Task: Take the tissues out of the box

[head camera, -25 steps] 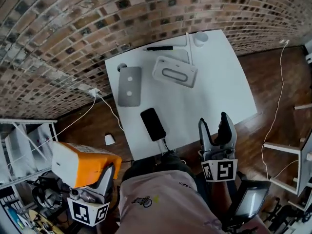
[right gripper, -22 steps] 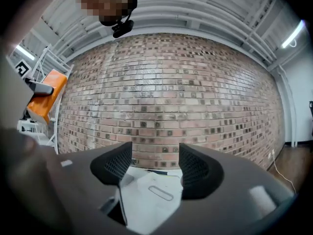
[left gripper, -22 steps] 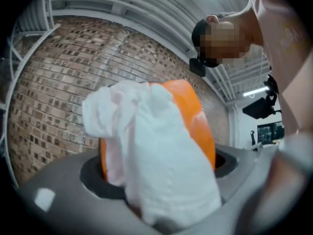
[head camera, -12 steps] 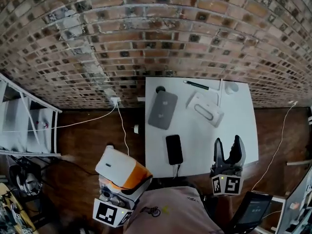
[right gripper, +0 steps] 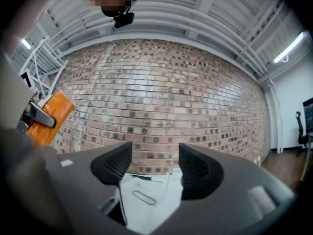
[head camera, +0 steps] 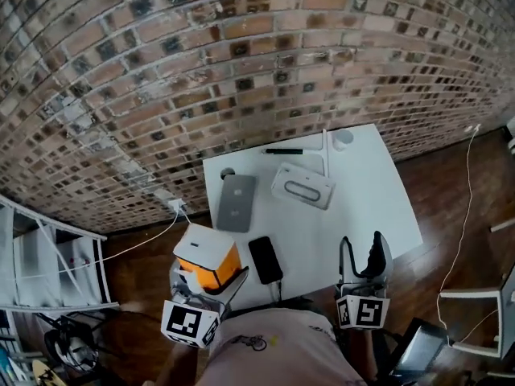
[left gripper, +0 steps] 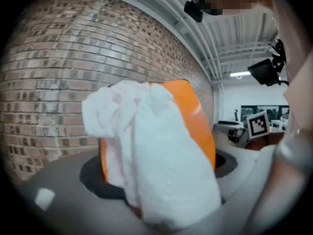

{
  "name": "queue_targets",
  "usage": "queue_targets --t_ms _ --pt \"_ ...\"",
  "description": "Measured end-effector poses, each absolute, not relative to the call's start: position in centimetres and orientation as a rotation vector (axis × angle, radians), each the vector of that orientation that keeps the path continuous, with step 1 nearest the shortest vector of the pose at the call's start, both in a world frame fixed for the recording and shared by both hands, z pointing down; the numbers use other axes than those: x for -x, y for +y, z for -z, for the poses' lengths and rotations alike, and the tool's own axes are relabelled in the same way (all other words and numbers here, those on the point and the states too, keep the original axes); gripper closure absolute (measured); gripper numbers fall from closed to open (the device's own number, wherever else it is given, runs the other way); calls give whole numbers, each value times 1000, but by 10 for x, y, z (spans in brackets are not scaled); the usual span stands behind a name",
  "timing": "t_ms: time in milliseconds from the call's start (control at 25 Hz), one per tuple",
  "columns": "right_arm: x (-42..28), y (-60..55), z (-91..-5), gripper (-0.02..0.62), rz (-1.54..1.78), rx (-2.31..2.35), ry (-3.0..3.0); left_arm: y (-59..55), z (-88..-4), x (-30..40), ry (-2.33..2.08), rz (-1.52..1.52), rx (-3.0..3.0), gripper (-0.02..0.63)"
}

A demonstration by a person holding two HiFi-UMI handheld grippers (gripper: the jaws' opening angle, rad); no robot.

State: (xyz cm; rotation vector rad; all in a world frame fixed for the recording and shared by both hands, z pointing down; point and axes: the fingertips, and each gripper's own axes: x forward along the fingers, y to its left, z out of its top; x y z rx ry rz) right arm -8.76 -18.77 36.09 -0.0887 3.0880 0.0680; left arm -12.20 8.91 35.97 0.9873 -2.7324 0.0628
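An orange and white tissue box [head camera: 208, 260] is held off the table's front left corner, and my left gripper [head camera: 206, 280] is shut on it. In the left gripper view the box [left gripper: 193, 119] fills the middle, with a bunch of white tissue [left gripper: 156, 160] standing out of it and hiding the jaws. My right gripper [head camera: 364, 252] hangs open over the front edge of the white table [head camera: 370, 207], with nothing between its fingers [right gripper: 115, 163]. The right gripper view also catches the orange box [right gripper: 49, 114] at far left.
On the table lie a black phone [head camera: 265, 259] with a cable, a grey flat slab [head camera: 236, 202], a white case with an oval slot [head camera: 303, 186], a black pen [head camera: 282, 151], a white stick [head camera: 325, 153] and a white cup [head camera: 344, 139]. A brick wall stands behind. A wall socket [head camera: 175, 206] and cables are at left.
My left gripper has carried the orange box up and right, from low beside the person to the table's front left corner. The right gripper stays at the front edge, still open.
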Motion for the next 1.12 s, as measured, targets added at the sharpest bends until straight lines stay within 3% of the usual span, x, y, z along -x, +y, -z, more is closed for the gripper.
queue_targets --t_ms 400,600,640,720,800,840,1120 --pt "-34 -308 -400 304 57 656 3086 -55 -408 148 -2467 -313 -1411 126" --pt "-52 -324 -399 304 42 695 3084 -71 -425 145 -2415 -358 -1448 126" --pt "-52 -327 -398 304 38 692 3082 -74 -435 142 -2384 -470 -1490 126" --pt "-53 -331 -398 304 34 683 3081 -85 -469 131 -2194 -979 -1694 126" --pt "-51 -333 -400 304 21 662 3088 -95 -513 120 -1799 -1534 -1873 124" --pt "-50 -332 -401 304 11 647 3095 -98 -533 117 -1615 -1666 -1916 124" --pt "-50 -322 -414 304 -1 599 3142 -112 -616 126 -1158 -1717 -1935 120"
